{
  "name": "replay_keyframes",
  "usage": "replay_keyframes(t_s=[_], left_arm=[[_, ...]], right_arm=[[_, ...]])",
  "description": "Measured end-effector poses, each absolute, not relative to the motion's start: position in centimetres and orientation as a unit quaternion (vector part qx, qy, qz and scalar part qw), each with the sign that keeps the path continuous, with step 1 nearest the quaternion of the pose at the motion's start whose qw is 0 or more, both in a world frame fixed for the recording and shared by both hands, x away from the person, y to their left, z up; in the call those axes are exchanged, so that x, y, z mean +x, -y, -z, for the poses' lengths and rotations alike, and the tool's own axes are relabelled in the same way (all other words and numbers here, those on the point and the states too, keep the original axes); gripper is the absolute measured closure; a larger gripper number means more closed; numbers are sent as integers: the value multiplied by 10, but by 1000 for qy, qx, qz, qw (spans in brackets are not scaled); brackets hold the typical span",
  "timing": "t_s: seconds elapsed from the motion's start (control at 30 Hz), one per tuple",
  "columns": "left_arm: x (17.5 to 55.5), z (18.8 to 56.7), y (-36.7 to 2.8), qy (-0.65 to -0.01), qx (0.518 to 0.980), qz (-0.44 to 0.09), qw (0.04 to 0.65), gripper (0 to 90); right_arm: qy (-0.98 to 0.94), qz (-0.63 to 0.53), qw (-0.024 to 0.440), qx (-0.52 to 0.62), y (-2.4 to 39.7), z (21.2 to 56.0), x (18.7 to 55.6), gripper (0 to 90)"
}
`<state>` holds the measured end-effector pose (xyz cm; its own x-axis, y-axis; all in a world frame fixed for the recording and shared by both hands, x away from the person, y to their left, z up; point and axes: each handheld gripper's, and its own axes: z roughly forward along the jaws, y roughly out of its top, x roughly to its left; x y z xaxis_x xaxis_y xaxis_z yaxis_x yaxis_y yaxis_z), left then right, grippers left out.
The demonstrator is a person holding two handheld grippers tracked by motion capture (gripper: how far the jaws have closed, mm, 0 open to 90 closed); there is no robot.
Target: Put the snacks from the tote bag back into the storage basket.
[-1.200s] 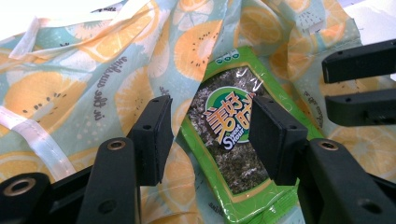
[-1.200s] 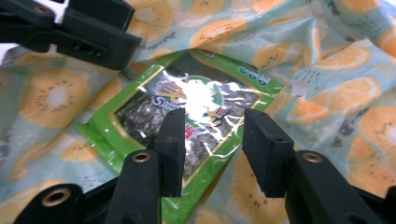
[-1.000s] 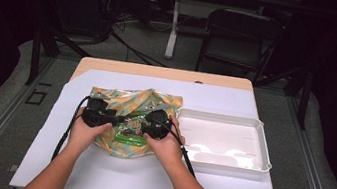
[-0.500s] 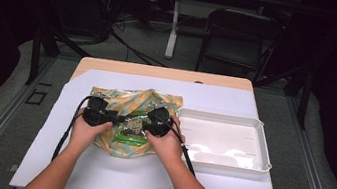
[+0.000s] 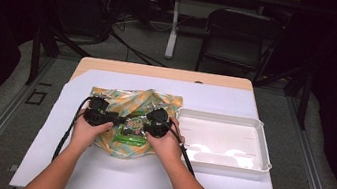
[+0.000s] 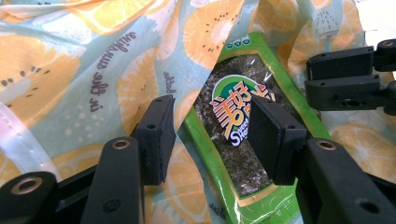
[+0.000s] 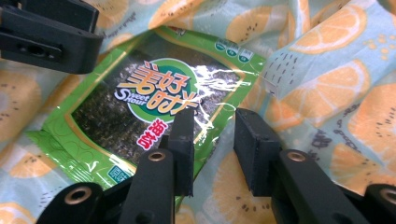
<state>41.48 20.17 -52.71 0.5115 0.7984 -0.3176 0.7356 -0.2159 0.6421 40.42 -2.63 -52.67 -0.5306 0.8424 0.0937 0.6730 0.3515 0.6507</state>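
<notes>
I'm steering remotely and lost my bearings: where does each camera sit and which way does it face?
High view: above the person's side, looking forward and down at the table; forearms, both hands.
Left gripper view: rides the left claw, facing the seaweed packet; own jaws.
Right gripper view: rides the right claw, facing the packet; own jaws.
Shared: packet on the orange-print cloth.

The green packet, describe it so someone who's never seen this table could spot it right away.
On the table, left of the white tray, lies a cloth printed with orange slices. The packet rests flat on that cloth, between the two grippers. It is the lone shiny green thing, with a clear window of dark seaweed and a round orange-lettered logo.
</notes>
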Motion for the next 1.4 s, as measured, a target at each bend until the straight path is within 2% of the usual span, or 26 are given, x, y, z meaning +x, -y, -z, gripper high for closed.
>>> replay_keyframes(t_s=[0.43, 1.4], left_arm=[[417, 532, -201, -498, 776, -9, 386, 504], [422, 547, -196, -507, 778, 24, 370, 487]], right_arm=[[-818, -308, 130, 467, 24, 533, 405, 708], [-809, -327, 125, 471, 24, 538, 402, 717]])
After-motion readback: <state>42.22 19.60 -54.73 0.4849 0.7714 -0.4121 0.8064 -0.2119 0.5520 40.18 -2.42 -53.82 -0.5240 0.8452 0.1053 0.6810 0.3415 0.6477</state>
